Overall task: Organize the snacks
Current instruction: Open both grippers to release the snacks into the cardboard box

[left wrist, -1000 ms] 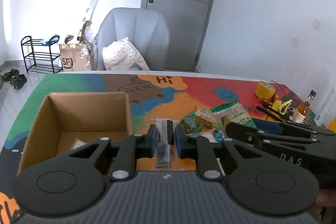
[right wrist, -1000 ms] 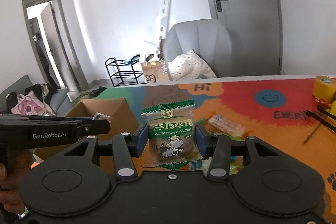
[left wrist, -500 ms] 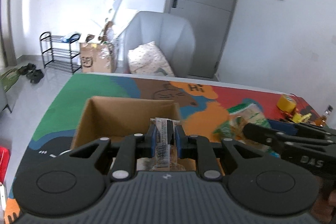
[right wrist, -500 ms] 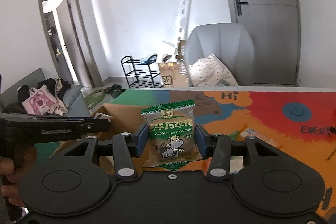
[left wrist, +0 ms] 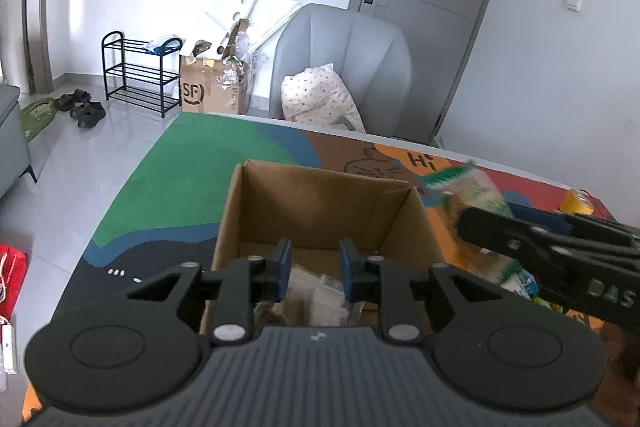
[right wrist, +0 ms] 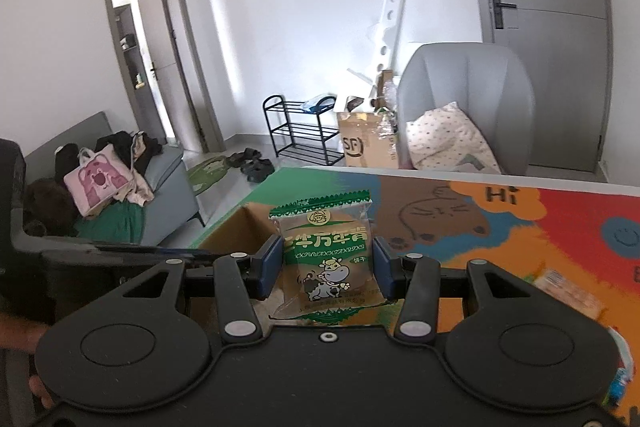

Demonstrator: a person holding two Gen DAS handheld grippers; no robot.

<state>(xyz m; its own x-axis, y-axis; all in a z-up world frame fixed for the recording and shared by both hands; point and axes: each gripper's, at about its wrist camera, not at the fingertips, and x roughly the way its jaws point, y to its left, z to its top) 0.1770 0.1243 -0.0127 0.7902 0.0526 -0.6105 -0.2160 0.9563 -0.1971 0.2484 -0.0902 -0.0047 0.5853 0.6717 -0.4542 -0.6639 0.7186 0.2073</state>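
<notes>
Left gripper (left wrist: 312, 269): jaws parted, empty, above cardboard box (left wrist: 320, 195); packets lie inside. Right gripper (right wrist: 325, 267): clamped on green biscuit packet (right wrist: 326, 259), beside the box's near rim. Risk: early release drops packet onto table mat (right wrist: 560, 227).

Your left gripper (left wrist: 312, 275) is matt black plastic with a ribbed grey housing, and its fingers (left wrist: 283, 269) carry smooth blue pads. Below them sits a cardboard box (left wrist: 320, 211) of plain brown corrugated paper, dull and slightly fibrous. In your right gripper (right wrist: 326, 269) you hold a cow-print biscuit packet (right wrist: 326, 259) of glossy, crinkled clear-and-green plastic film. The counter (right wrist: 460, 223) wears a smooth printed cover with a low sheen. Behind it, the grey armchair (left wrist: 344, 59) looks like smooth leatherette, its dotted cushion (left wrist: 320, 99) soft cloth, and the shoe rack (left wrist: 140, 75) is black painted metal tube.
</notes>
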